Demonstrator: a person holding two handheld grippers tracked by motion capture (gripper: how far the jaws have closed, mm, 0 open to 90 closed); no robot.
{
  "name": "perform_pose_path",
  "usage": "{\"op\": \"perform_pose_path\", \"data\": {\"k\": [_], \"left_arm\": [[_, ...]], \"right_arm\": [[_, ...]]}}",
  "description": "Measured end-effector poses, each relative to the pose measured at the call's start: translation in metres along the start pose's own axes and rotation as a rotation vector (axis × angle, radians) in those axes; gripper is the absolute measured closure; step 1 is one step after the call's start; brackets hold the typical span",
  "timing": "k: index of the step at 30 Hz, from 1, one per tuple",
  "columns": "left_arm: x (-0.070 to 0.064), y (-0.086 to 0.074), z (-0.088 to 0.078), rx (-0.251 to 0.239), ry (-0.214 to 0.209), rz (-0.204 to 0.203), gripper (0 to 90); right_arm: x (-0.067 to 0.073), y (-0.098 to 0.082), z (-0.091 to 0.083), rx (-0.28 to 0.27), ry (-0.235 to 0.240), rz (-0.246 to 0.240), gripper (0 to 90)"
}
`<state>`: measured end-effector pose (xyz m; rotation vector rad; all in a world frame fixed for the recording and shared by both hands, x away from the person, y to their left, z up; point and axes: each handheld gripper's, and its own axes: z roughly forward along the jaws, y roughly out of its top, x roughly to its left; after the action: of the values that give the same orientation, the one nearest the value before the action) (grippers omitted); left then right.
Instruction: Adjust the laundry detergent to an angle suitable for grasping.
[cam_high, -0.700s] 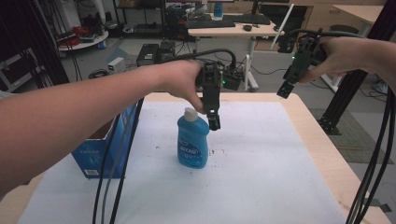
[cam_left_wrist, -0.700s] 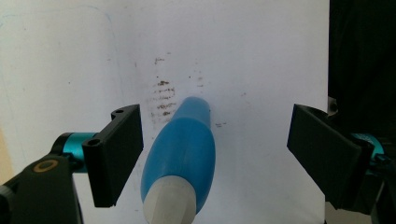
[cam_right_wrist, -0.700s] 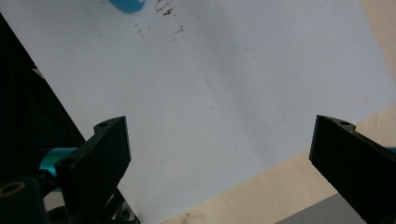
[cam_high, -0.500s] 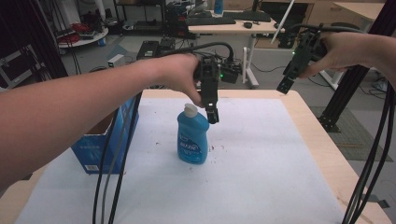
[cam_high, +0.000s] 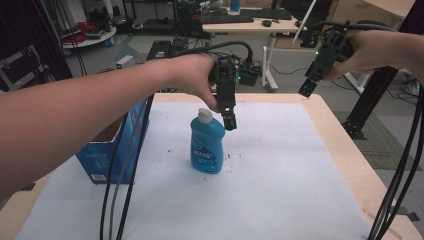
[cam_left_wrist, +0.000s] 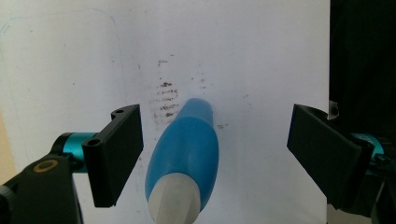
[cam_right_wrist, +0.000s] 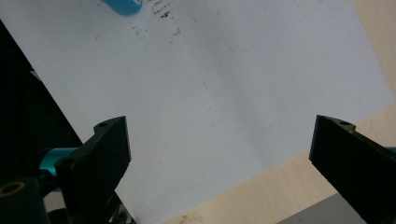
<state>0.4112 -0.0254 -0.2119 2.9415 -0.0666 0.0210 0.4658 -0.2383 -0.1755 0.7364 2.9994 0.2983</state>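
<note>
A blue bottle (cam_high: 206, 145) with a white cap stands upright on the white sheet (cam_high: 280, 180) that covers the table. My left gripper (cam_high: 229, 120) points down just right of the cap and the bottle's shoulder. In the left gripper view the blue bottle (cam_left_wrist: 187, 149) lies between the wide-apart jaws of the left gripper (cam_left_wrist: 215, 121), nearer the left jaw, with neither pad on it. My right gripper (cam_high: 307, 89) hangs high over the table's far right corner. In its own view the right gripper (cam_right_wrist: 219, 126) is open with nothing between its jaws.
An open blue cardboard box (cam_high: 117, 145) stands at the left edge of the sheet. Black cables (cam_high: 120, 190) hang from the left arm across the front left. The wooden table edge (cam_high: 340, 150) runs along the right. Brown smudges (cam_high: 232, 156) mark the sheet by the bottle.
</note>
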Motion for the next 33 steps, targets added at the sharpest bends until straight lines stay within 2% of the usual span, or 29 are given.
{"op": "perform_pose_path", "data": {"k": [16,24,33], "left_arm": [[-0.004,-0.003,-0.010,-0.012,0.008,0.005,18.4],[-0.006,-0.005,-0.025,-0.021,0.016,0.010,18.4],[-0.007,-0.009,-0.051,-0.038,0.027,0.000,18.4]], "right_arm": [[0.005,-0.006,0.004,-0.040,-0.002,-0.011,4.6],[0.008,-0.011,0.009,-0.072,0.002,-0.015,4.6],[0.012,-0.012,0.024,-0.100,0.018,-0.023,4.5]]}}
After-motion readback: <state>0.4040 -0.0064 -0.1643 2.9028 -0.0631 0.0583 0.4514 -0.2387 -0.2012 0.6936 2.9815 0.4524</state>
